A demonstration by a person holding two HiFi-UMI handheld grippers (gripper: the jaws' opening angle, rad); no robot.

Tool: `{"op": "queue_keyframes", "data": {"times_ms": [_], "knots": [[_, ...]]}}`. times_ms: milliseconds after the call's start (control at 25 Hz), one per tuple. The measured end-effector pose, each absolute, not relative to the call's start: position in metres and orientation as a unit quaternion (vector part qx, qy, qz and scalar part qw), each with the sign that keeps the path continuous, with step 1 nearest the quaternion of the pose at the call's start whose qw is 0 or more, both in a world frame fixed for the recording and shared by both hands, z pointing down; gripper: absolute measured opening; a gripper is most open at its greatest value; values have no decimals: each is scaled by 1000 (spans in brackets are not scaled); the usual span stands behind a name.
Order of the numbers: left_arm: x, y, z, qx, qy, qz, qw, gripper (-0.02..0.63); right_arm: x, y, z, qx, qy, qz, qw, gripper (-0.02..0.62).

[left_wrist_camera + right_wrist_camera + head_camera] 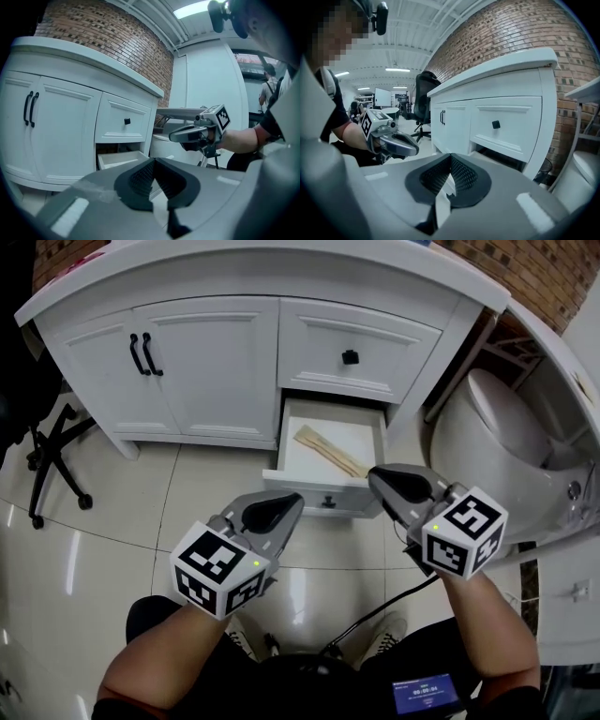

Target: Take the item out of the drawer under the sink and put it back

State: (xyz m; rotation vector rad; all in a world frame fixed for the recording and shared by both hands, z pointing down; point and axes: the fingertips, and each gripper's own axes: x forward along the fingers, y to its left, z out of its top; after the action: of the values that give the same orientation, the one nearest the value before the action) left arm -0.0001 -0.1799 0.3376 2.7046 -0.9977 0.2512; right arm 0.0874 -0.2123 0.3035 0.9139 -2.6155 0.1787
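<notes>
The lower drawer (291,476) of the white vanity stands pulled open. Inside it lies a tan wooden item (330,451), flat and slanted. My left gripper (283,505) hovers just in front of the drawer's left front corner, jaws shut and empty. My right gripper (382,481) hangs by the drawer's right front corner, also shut with nothing in it. In the left gripper view the shut left gripper (153,162) points at the open drawer (117,159), with the right gripper (185,135) beyond. The right gripper view shows the shut right gripper (450,157) and the left gripper (401,146).
Above the open drawer is a shut drawer with a black knob (350,357). Left of it are two cabinet doors with black handles (142,354). A white toilet (492,432) stands close on the right. An office chair base (52,460) sits at the left on the glossy tiles.
</notes>
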Motion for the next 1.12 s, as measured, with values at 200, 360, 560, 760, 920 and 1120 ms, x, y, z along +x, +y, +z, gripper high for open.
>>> {"op": "queue_keyframes", "data": {"times_ms": [200, 360, 560, 760, 920, 1120], "knots": [[0, -185, 335, 927, -344, 74, 130, 6, 88, -243, 302, 329, -918, 50, 216, 8], [0, -188, 336, 926, -345, 73, 135, 6, 85, -276, 310, 317, -911, 31, 260, 35], [-6, -194, 334, 923, -353, 64, 142, 6, 77, -324, 328, 290, -900, 0, 324, 101], [-9, -198, 335, 921, -355, 59, 149, 6, 70, -360, 375, 253, -882, 34, 396, 101], [-9, -201, 333, 921, -354, 52, 154, 6, 65, -378, 414, 242, -863, 56, 440, 100], [-12, -203, 334, 919, -356, 50, 160, 6, 58, -386, 461, 224, -840, 86, 487, 89]]}}
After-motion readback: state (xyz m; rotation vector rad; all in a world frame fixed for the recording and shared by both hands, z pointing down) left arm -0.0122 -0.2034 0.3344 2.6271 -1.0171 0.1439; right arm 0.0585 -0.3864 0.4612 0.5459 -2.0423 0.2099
